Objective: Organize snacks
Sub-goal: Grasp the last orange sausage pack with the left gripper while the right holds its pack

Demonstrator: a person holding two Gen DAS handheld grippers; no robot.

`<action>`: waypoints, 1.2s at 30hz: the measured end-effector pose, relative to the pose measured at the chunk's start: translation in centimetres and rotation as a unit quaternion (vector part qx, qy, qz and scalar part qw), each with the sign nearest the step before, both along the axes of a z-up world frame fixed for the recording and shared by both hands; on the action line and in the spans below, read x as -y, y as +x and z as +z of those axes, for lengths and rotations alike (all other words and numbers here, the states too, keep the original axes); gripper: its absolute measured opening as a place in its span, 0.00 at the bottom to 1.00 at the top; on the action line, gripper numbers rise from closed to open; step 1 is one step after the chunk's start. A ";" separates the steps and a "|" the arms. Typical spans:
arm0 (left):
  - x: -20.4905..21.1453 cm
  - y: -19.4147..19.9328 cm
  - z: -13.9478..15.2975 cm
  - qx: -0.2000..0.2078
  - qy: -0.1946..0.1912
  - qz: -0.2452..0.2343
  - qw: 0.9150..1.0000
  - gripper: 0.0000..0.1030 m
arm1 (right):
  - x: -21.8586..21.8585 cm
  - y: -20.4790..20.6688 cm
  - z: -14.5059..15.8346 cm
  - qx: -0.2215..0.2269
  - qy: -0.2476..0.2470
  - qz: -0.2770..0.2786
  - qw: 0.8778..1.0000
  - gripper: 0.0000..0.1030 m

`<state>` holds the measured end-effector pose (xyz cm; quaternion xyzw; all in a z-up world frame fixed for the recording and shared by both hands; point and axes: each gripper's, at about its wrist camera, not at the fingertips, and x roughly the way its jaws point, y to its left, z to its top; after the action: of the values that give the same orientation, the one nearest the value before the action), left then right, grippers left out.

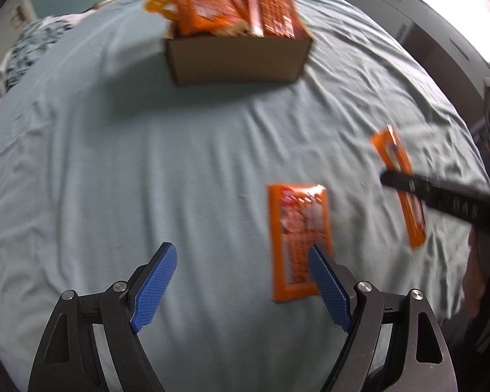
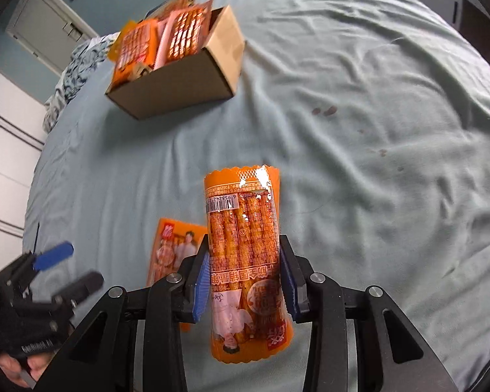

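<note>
1. The right claw (image 2: 245,281) is pinching an orange snack packet (image 2: 243,245) above the bed (image 2: 375,130).
2. The left claw (image 1: 241,281) is hanging spread over a second packet (image 1: 297,238) lying flat on the sheet.
3. A cardboard box (image 1: 235,58) farther back is holding more packets.

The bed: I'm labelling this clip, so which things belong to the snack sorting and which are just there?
Part of the job:
- held packet in right gripper
- loose packet by open left gripper
- cardboard box of packets

Just there:
- bed sheet
- patterned bedding
- cupboards
</note>
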<state>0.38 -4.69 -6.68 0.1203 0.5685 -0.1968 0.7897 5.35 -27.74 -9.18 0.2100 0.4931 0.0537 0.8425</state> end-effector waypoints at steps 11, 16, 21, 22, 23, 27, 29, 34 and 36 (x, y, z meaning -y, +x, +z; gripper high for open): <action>6.0 -2.6 -5.8 -0.044 0.054 -0.098 0.993 0.81 | 0.5 0.2 0.5 -0.009 0.004 -0.021 1.000 0.34; 7.0 -3.6 -7.1 -0.033 0.080 -0.112 0.990 0.85 | 1.0 0.8 0.1 -0.011 0.008 -0.025 1.000 0.35; 7.3 -3.2 -7.3 -0.034 0.072 -0.100 0.992 0.88 | 1.0 0.8 0.2 -0.009 0.000 -0.028 1.000 0.35; 7.4 -3.1 -7.3 -0.035 0.073 -0.098 0.992 0.87 | 1.0 0.7 0.2 -0.008 -0.001 -0.028 1.000 0.35; 7.4 -3.1 -7.3 -0.033 0.075 -0.097 0.992 0.81 | 1.1 0.7 0.3 -0.008 -0.001 -0.028 1.000 0.35; 8.5 -3.1 -6.7 -0.029 0.075 -0.105 0.991 0.54 | 1.4 0.5 0.4 -0.004 -0.003 -0.034 0.999 0.35; 8.7 -3.2 -6.4 -0.028 0.074 -0.104 0.991 0.41 | 1.5 0.5 0.4 -0.003 -0.006 -0.038 0.999 0.35; 8.4 -3.2 -6.0 -0.032 0.070 -0.085 0.993 0.34 | 1.7 0.3 0.6 0.001 -0.010 -0.043 0.999 0.35; 7.4 -3.2 -5.6 -0.030 0.065 -0.069 0.995 0.34 | 1.9 0.3 0.6 0.002 -0.011 -0.045 0.999 0.35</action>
<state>-2.78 -12.05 -12.32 0.2042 0.5938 -0.2175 0.7473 5.64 -29.59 -8.62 0.2223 0.4822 0.0109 0.8473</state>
